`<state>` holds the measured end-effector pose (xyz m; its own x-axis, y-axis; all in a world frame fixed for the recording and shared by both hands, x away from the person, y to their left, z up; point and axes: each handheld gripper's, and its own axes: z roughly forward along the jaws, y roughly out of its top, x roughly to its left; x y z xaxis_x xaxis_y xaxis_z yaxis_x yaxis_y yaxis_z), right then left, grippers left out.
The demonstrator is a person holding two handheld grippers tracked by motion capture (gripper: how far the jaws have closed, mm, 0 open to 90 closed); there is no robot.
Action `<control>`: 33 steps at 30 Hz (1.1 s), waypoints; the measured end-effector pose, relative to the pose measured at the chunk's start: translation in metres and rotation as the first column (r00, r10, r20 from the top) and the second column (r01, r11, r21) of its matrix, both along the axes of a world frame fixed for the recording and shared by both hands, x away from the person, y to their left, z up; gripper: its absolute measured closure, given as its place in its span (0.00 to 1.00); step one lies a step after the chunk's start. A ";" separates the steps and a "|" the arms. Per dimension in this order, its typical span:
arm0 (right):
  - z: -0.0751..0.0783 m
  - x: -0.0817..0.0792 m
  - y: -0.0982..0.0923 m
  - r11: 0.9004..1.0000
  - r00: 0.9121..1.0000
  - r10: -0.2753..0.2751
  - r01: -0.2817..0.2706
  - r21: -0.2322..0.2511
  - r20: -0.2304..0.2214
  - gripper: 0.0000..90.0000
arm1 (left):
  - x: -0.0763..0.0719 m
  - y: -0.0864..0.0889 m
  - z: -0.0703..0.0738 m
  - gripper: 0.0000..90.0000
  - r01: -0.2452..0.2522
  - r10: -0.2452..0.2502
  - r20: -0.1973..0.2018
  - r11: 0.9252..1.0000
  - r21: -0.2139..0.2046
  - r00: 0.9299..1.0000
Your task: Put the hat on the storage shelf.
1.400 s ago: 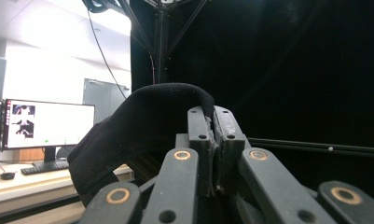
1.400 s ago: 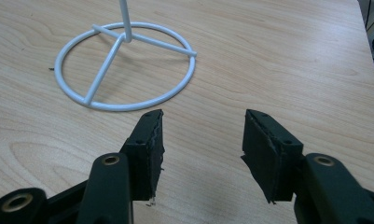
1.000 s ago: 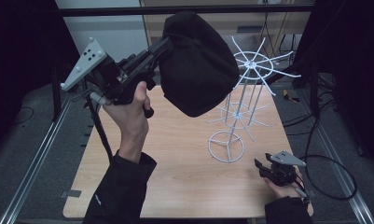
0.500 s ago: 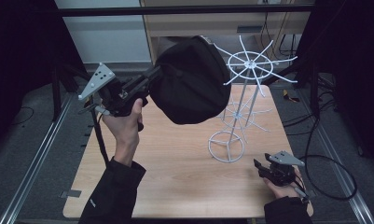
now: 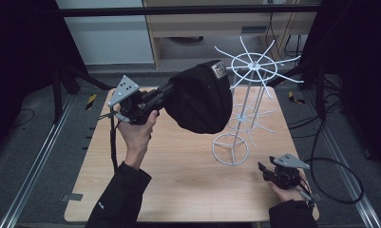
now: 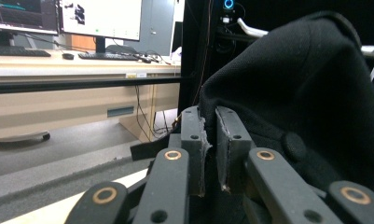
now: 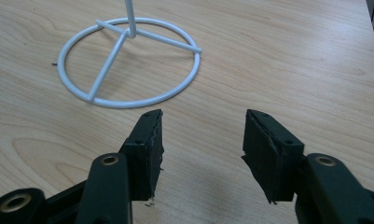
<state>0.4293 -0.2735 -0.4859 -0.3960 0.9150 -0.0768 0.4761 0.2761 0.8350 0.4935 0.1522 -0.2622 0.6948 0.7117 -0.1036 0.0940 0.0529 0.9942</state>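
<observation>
Cap (image 5: 200,97), black and floppy, is hanging in the air from the left gripper (image 5: 165,91), whose jaws have just been opening a little but are pinching its edge. White rack (image 5: 252,66) is waiting at three o'clock from it. Right gripper (image 5: 264,171) is resting wide apart.
</observation>
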 end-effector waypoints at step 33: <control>0.000 0.000 0.001 1.000 1.000 0.001 -0.001 0.006 0.008 0.50 | -0.018 0.054 -0.058 0.52 -0.063 0.070 -0.063 0.992 0.110 0.996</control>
